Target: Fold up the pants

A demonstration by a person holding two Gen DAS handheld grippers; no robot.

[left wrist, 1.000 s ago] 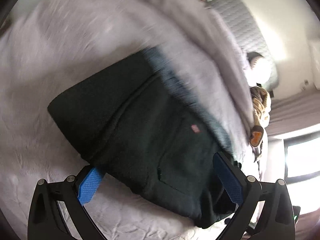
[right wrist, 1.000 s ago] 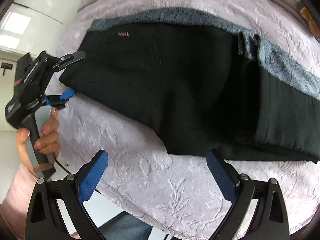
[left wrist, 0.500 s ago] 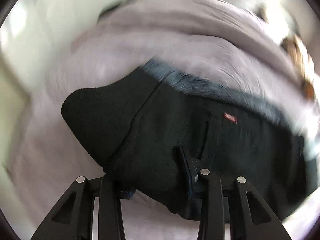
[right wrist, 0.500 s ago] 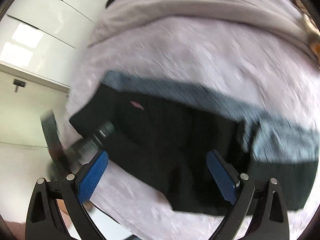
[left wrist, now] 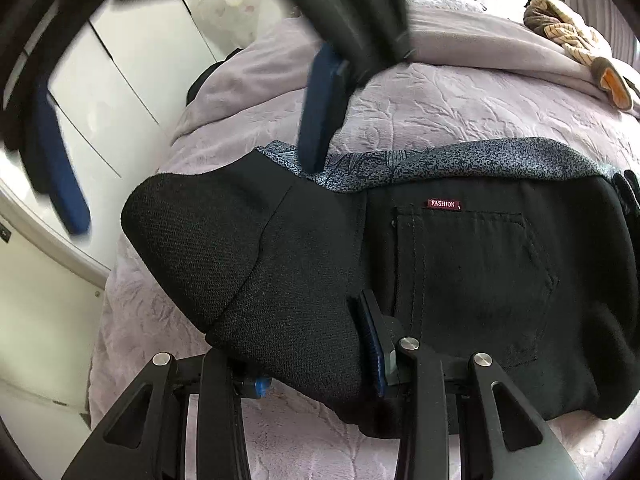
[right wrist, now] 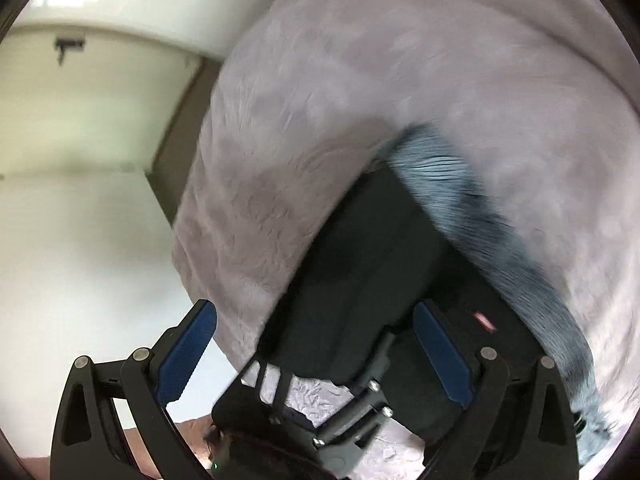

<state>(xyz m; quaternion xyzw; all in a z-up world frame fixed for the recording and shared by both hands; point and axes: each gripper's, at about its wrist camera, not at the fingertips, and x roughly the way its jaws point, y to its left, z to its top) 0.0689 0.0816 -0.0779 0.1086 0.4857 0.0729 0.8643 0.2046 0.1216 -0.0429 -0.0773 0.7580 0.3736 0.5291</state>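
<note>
Black pants [left wrist: 460,264] lie folded on a lilac bedspread [left wrist: 460,104], with a red FASHION label [left wrist: 446,204] above a back pocket and a blue-grey patterned lining [left wrist: 400,164] along the far edge. My left gripper [left wrist: 316,364] is shut on the near left corner of the pants. My right gripper [right wrist: 316,360] is open and hovers over that same corner; its blue pads [left wrist: 320,112] show blurred above the pants in the left wrist view. The pants [right wrist: 360,264] and the left gripper's body [right wrist: 312,416] show in the right wrist view.
White wardrobe doors [left wrist: 132,80] stand left of the bed. A folded lilac blanket [left wrist: 480,40] and a tan plush toy [left wrist: 576,40] lie at the far side. The bed edge [right wrist: 200,240] drops off to the left.
My left gripper closed on the pants corner. My right gripper swung left from the pants' middle to above the left gripper, staying open.
</note>
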